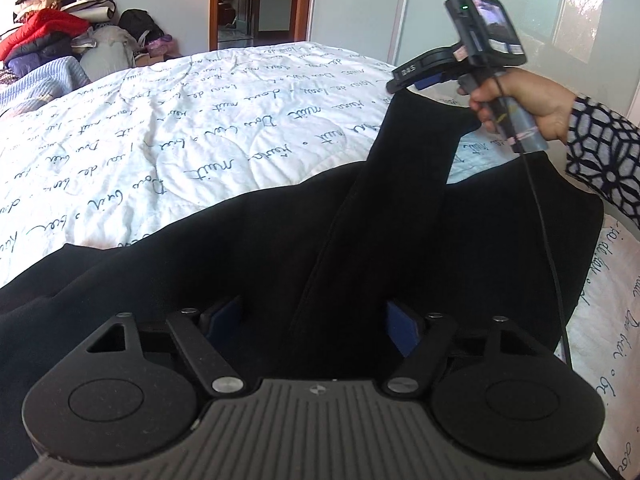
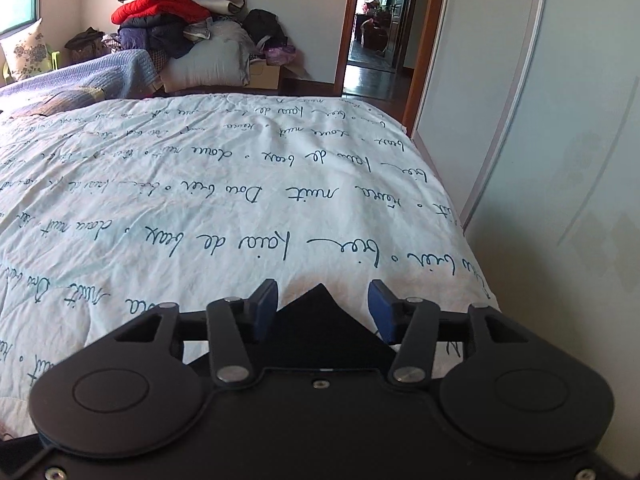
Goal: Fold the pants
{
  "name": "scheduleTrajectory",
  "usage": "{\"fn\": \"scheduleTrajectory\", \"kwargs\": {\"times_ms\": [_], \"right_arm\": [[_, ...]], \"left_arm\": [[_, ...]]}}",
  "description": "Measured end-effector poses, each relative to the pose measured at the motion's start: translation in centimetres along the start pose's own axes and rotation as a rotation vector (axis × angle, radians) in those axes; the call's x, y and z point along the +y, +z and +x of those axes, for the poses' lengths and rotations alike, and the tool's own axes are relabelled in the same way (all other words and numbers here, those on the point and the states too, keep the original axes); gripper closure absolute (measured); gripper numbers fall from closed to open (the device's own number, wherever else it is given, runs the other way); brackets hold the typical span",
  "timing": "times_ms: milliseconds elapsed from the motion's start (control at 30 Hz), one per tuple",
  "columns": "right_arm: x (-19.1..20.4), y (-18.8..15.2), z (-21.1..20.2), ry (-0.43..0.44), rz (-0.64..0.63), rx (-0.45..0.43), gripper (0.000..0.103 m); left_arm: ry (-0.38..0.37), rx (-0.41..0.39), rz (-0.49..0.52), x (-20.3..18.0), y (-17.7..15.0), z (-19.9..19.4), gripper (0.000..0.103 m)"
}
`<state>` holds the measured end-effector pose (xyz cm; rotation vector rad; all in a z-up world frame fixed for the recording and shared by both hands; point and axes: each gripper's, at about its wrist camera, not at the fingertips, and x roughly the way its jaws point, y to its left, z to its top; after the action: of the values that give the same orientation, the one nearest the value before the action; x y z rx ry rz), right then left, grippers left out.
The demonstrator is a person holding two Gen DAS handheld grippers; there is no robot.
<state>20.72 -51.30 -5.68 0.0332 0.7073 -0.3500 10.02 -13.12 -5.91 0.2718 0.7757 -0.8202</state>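
Observation:
Black pants lie spread across the near part of the bed. One leg rises in a taut strip to my right gripper, which a hand holds above the bed at the upper right. In the right wrist view a black tip of the pants sits between the right gripper's blue pads, which stand apart. My left gripper hovers low over the pants, its blue pads wide apart with black cloth between them.
The bed has a white quilt printed with dark script. A pile of clothes and bags stands at the far left. A doorway is at the back and a pale sliding wardrobe door runs along the bed's right side.

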Motion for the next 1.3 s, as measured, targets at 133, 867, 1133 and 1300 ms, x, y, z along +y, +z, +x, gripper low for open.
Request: {"fn": "scheduleTrajectory", "kwargs": {"times_ms": [133,867,1133,1300], "right_arm": [[-0.4,0.1,0.9,0.049,0.016,0.044,0.071],[-3.8,-1.5,-10.4,0.021,0.110,-0.254,0.097],[-4.7,-3.5,-14.6,-0.012,0.151,-0.353,0.097],[-5.4,-5.0,-16.0,-0.035,0.174,-0.370,0.097]], "left_arm": [[0.002,-0.009,0.016,-0.6,0.0,0.1,0.030],[-0.084,-0.014,-0.063,-0.2,0.4,-0.4,0.058],[-0.118,-0.024,-0.025,-1.6,0.4,-1.3,0.057],[-0.140,-0.029,-0.023,-2.1,0.2,-1.7,0.057]]}}
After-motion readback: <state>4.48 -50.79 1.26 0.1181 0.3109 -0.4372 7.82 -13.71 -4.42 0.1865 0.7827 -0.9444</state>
